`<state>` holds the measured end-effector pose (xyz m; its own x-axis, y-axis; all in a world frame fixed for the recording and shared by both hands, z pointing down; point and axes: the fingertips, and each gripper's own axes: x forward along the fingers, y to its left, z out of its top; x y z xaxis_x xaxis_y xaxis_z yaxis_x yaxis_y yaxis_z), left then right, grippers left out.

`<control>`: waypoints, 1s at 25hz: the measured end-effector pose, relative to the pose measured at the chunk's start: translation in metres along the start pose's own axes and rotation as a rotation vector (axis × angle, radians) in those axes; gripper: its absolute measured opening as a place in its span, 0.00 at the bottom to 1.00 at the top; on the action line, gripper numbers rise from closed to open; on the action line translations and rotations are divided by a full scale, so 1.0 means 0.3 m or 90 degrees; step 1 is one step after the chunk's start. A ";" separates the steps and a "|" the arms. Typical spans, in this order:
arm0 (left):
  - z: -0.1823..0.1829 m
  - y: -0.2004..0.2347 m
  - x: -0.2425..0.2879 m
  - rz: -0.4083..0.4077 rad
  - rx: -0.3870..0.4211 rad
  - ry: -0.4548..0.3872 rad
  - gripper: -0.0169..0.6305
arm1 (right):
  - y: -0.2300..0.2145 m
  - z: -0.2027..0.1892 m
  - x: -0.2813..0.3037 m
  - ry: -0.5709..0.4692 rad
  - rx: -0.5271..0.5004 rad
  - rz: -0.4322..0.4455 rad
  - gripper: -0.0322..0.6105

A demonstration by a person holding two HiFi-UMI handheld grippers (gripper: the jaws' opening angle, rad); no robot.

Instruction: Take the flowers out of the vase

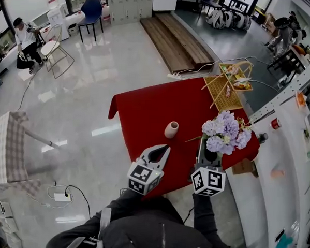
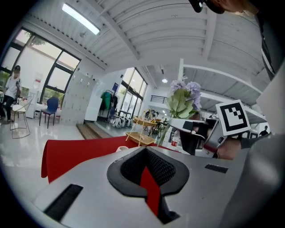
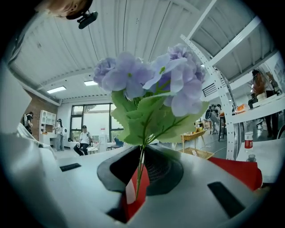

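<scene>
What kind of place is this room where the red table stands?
Probably an open workroom or laboratory hall, not a home: a wide glossy tiled floor, a row of lockers at the far wall, white metal shelving beside the red table, and a seated person in the background.

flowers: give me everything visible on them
The flowers are a small bunch: pale lilac hydrangea-like heads, broad green leaves and one thin green stem, artificial-looking. They are out of the vase, which stands apart on the red table. The right gripper has the stem pinched between its fingers, with the blooms ahead of it over the table's right end. Nothing else touches them.
</scene>
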<state>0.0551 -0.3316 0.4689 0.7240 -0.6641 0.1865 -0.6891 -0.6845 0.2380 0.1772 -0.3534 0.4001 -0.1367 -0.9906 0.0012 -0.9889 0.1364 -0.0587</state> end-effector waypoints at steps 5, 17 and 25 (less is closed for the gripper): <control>-0.013 0.024 -0.014 0.011 -0.002 0.006 0.04 | 0.002 -0.094 -0.026 0.043 -0.011 -0.004 0.11; -0.037 0.037 -0.046 0.023 -0.014 0.019 0.04 | 0.025 -0.145 -0.077 0.063 -0.003 0.007 0.11; -0.053 0.029 -0.064 0.019 -0.009 0.026 0.04 | 0.049 -0.142 -0.096 0.065 -0.010 0.018 0.11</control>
<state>0.0356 -0.3201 0.4826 0.7035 -0.6717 0.2322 -0.7106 -0.6595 0.2453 0.1640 -0.3225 0.4416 -0.1685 -0.9805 0.1008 -0.9853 0.1647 -0.0445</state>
